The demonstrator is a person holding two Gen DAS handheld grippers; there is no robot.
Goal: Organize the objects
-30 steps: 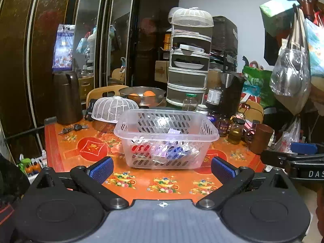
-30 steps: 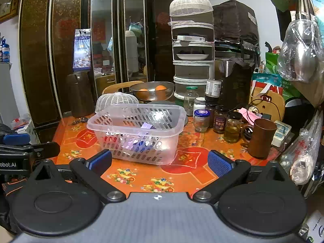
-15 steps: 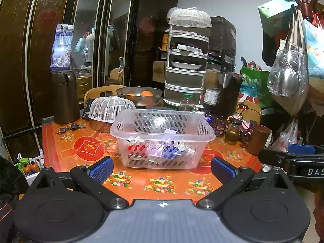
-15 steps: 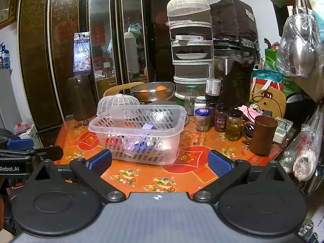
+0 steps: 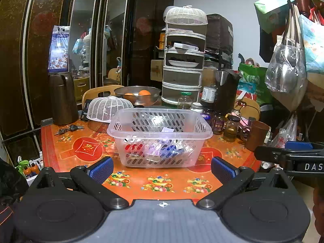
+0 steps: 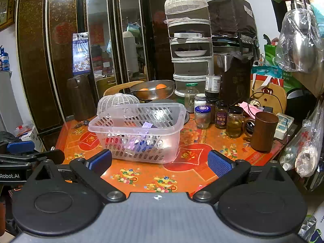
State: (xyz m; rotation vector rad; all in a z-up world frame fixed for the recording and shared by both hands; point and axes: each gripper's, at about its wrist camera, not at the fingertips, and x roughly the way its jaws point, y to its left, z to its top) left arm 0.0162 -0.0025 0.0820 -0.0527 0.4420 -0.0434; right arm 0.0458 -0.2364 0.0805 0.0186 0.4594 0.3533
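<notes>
A clear slotted plastic basket [image 5: 160,137] stands on the orange patterned table [image 5: 158,182]; red, blue and white small items lie inside it. It also shows in the right wrist view [image 6: 139,131]. My left gripper [image 5: 162,169] is open and empty, held before the table's near edge, short of the basket. My right gripper [image 6: 160,163] is open and empty, also short of the basket. Each gripper shows at the edge of the other's view.
Several jars [image 6: 220,117] and a brown cup [image 6: 263,131] stand right of the basket. A white mesh cover [image 5: 108,109], a metal bowl with oranges [image 5: 137,95], a brown jug [image 5: 62,99] and keys [image 5: 67,129] lie behind and left. Bags hang at right.
Both grippers have drawn back slightly from the table; the basket looks a little smaller and farther. Both stay open and empty.
</notes>
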